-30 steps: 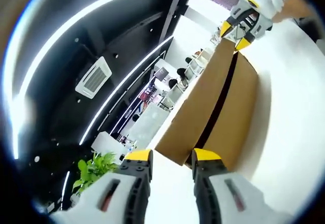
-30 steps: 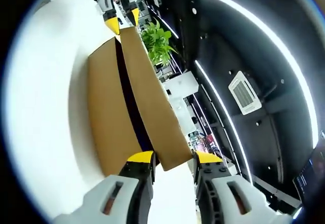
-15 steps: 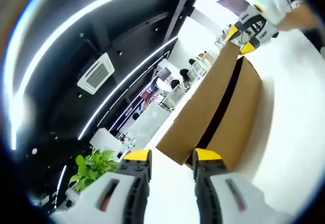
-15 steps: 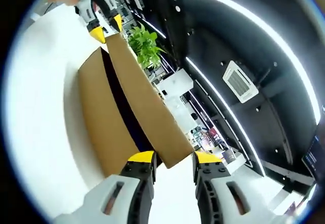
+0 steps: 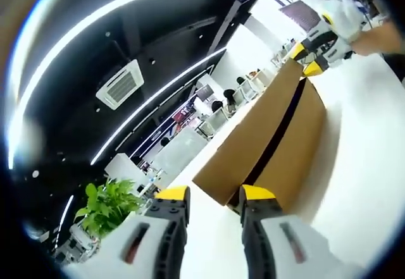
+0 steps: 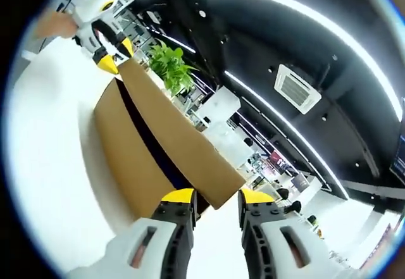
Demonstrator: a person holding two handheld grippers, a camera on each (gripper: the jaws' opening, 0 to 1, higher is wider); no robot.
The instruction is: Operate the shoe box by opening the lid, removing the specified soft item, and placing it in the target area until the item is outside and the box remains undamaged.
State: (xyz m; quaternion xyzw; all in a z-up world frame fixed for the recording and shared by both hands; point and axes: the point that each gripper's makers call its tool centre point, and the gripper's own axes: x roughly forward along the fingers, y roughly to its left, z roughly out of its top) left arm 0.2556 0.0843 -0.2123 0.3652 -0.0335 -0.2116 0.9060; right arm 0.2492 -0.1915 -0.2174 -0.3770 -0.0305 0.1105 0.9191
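Shoe box (image 5: 288,146) sits on the white table (image 5: 361,184), plain brown cardboard. Lid (image 5: 253,136) is raised on one long side, with a dark gap between it and the box body running the length of the box. I can't see inside, so no sight of the soft item.

Left gripper (image 5: 215,197): yellow-tipped jaws part-way apart, straddling the near corner of the lid. I can't tell whether they actually pinch it. In the same view I see the right gripper (image 5: 311,56) at the far end of the lid, with a hand (image 5: 380,35) behind it.

Right gripper view mirrors this: my jaws sit either side of the lid corner, the gap is similar, and grip is not confirmable. The left gripper shows at the far end of the lid.

Labels: no print readable on the box or lid. Nothing legible on either gripper.

Background: potted plant (image 6: 166,67), ceiling vent (image 5: 120,84), light strips overhead.
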